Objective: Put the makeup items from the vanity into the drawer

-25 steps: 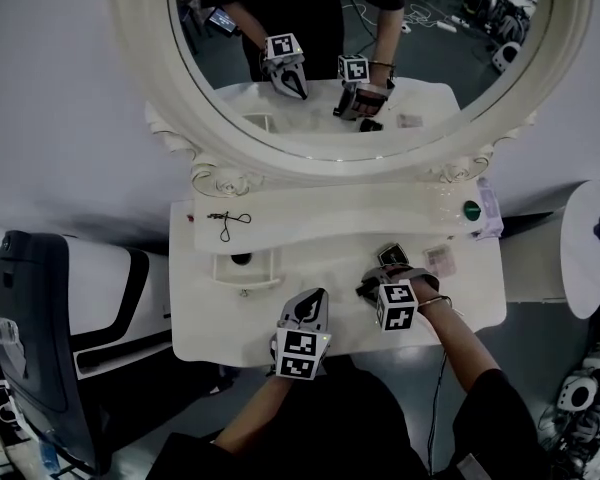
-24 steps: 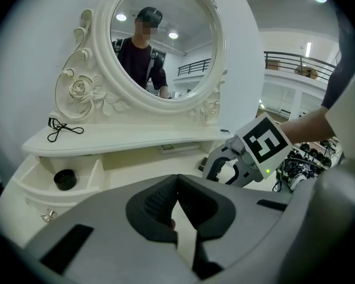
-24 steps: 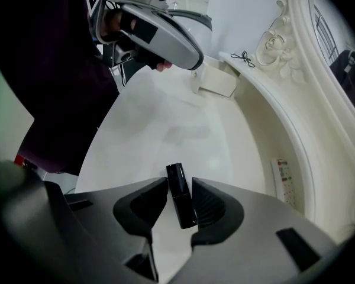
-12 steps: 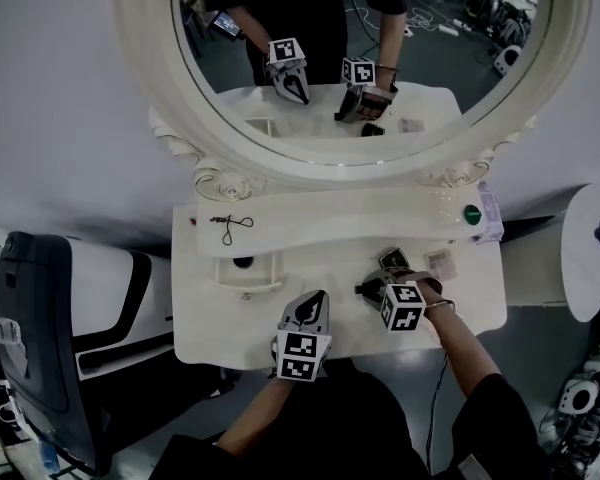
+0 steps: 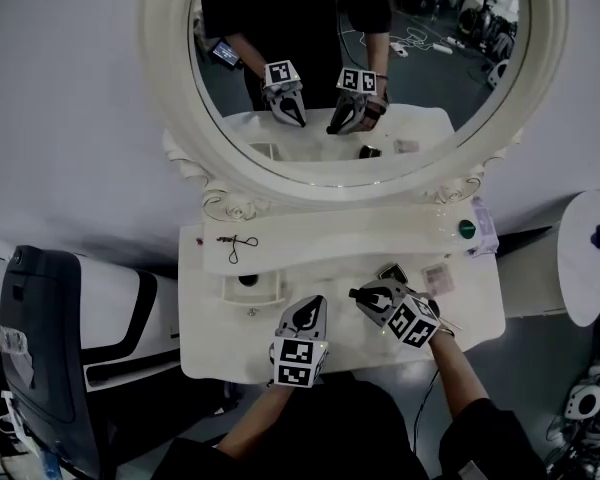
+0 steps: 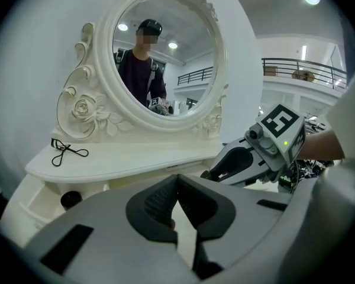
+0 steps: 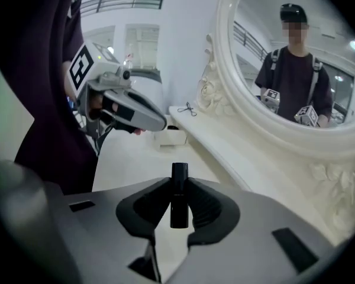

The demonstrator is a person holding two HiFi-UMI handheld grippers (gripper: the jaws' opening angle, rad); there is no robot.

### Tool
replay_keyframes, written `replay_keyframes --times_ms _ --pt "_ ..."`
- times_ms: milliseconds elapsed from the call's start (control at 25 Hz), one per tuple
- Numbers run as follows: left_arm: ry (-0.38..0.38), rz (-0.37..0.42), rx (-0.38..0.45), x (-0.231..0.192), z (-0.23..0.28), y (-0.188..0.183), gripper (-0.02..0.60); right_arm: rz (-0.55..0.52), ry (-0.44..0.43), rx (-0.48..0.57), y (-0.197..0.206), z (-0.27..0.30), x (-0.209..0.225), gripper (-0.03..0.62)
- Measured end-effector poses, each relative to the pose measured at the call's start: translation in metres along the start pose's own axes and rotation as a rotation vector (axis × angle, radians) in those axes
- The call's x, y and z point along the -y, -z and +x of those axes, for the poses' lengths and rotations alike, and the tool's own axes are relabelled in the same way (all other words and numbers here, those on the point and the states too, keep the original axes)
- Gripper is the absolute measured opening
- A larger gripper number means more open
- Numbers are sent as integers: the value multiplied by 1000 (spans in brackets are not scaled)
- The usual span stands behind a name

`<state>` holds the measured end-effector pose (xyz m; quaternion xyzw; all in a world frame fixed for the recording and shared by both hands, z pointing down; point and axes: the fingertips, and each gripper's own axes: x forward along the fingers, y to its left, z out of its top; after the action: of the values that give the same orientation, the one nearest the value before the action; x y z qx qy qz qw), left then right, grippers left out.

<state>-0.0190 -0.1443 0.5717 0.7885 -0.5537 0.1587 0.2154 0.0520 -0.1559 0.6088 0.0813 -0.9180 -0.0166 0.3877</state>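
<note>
My right gripper (image 7: 178, 201) is shut on a slim black makeup tube (image 7: 178, 191), which stands upright between the pads. Its jaws have just been closing on that tube. In the head view this gripper (image 5: 365, 296) hangs above the vanity top, right of centre and tilted left. My left gripper (image 6: 176, 197) is shut with nothing in it, and hovers near the front edge (image 5: 310, 308). The small drawer (image 5: 250, 290) stands open at the left, a round black item (image 5: 247, 279) inside.
A dark compact (image 5: 392, 272) and a flat packet (image 5: 439, 277) lie right of my right gripper. On the raised shelf are an eyelash curler (image 5: 235, 245) at the left and a green-lidded jar (image 5: 466, 229) at the right. The oval mirror (image 5: 360, 58) stands behind.
My right gripper has lifted off the vanity top and rolled to the left with the black tube in it. The left gripper has risen a little.
</note>
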Motion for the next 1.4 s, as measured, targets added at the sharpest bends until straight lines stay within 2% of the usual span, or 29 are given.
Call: replay_keyframes --times_ms 360,600,960,1400 --pt "-7 -12 76 -13 -23 -21 15 290 140 315 -60 -28 4 106" --pt "-25 -21 97 -26 -37 -23 15 364 150 408 -81 -30 -7 106" --pt "-104 -53 115 -55 -65 -18 15 309 68 427 -118 -4 -27 106" --pt "-279 -137 126 -111 -115 4 15 139 -72 383 -169 57 -53 106"
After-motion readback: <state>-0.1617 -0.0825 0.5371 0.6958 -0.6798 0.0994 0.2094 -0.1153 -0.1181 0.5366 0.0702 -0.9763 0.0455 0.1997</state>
